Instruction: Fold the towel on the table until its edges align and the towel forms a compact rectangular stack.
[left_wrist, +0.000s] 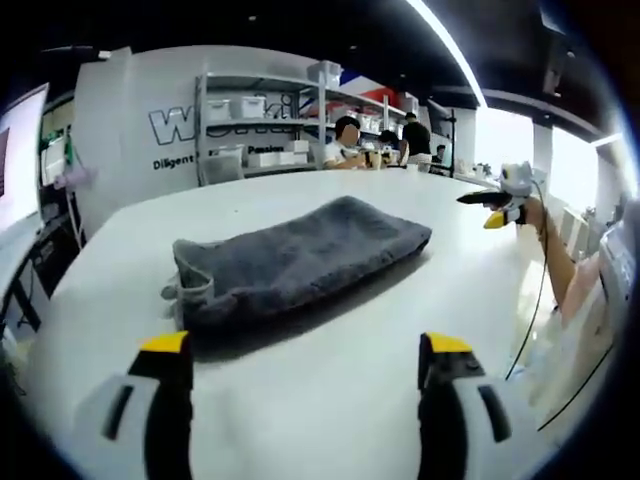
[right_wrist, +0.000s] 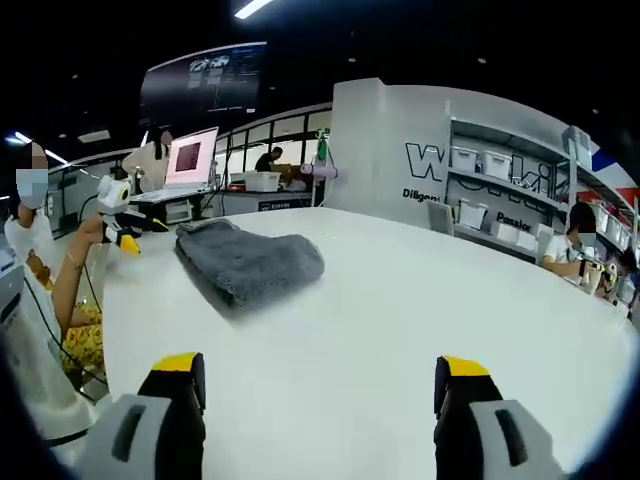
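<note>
Folded towel (left_wrist: 300, 258) lies at 12 o'clock on the surface (left_wrist: 330, 400). Left tongs (left_wrist: 305, 362) and right tongs (right_wrist: 320, 378) gape apart, gripping nothing, bare surface all round.

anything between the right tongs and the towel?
No. In the right gripper view, only bare white table separates the open right tongs from the folded grey towel.

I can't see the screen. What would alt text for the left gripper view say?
A dark grey towel, folded into a long thick bundle, lies on a round white table. The left gripper is open in the foreground with nothing between its yellow-tipped jaws, and the right gripper is held above the table's far right edge. Shelves and seated people fill the background.
</note>
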